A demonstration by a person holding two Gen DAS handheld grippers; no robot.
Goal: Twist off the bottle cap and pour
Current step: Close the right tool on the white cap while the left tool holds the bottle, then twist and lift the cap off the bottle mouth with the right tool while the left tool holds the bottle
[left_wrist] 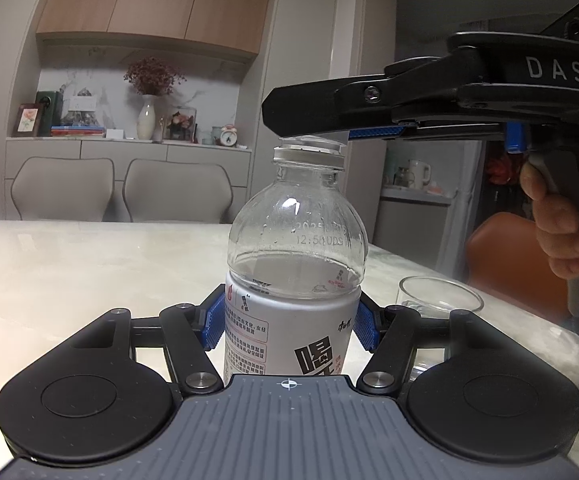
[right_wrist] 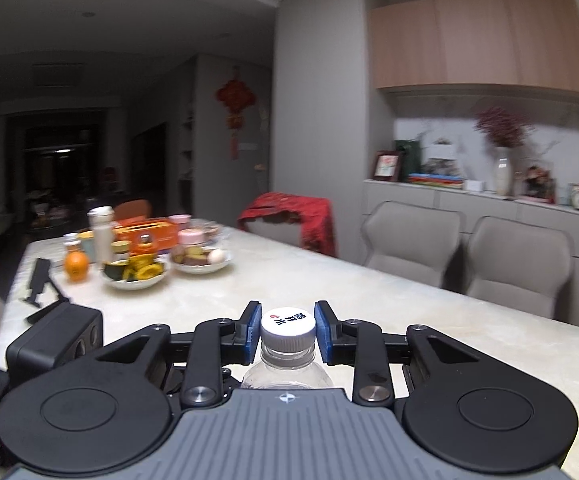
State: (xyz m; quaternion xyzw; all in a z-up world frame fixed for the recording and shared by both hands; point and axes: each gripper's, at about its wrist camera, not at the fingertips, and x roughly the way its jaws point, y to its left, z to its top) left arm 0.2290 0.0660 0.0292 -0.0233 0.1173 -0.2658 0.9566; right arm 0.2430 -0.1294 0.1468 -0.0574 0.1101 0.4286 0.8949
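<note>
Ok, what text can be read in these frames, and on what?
"DAS": black right gripper body.
"12:58", partly legible "2025" above: clear plastic water bottle shoulder.
"喝开水": white ribbed bottle cap.
Large "喝": bottle's white label; its fine print too small.
Orange box: blurred.

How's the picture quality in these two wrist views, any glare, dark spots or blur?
Left wrist view: bright and sharp up close, with a white glare spot on the clear plastic water bottle and sheen on the pale marble table; fisheye bends the cabinets. Right wrist view: the white screw cap is crisp, but the far room on the left is dark and the background looks soft.
</note>
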